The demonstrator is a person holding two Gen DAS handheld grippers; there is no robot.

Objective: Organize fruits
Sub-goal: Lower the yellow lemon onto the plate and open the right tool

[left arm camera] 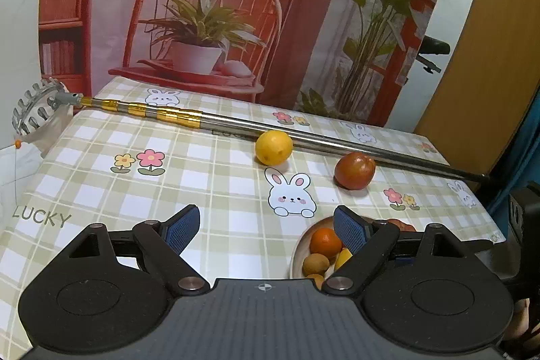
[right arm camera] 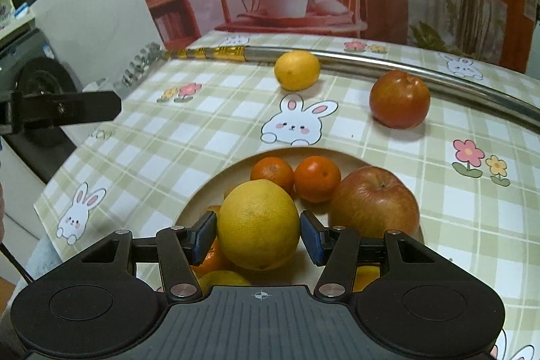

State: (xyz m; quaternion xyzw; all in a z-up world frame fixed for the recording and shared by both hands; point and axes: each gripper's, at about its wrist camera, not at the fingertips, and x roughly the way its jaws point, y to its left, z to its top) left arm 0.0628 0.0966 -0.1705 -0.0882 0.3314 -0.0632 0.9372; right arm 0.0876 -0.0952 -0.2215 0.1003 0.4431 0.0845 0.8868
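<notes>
My right gripper is clamped on a big yellow citrus, its blue pads pressed against either side of the fruit, and I hold it just above the plate. In that plate sit two small oranges, side by side, with a red apple at their right and more yellow and orange fruit half hidden under the gripper. My left gripper is spread wide with nothing between its fingers, over bare checked tablecloth just left of the plate. Farther back on the table a lemon lies touching a long metal telescopic pole, and a reddish round fruit sits close beside the pole to the lemon's right. The pole's toothed basket head hangs past the table's far left corner.
</notes>
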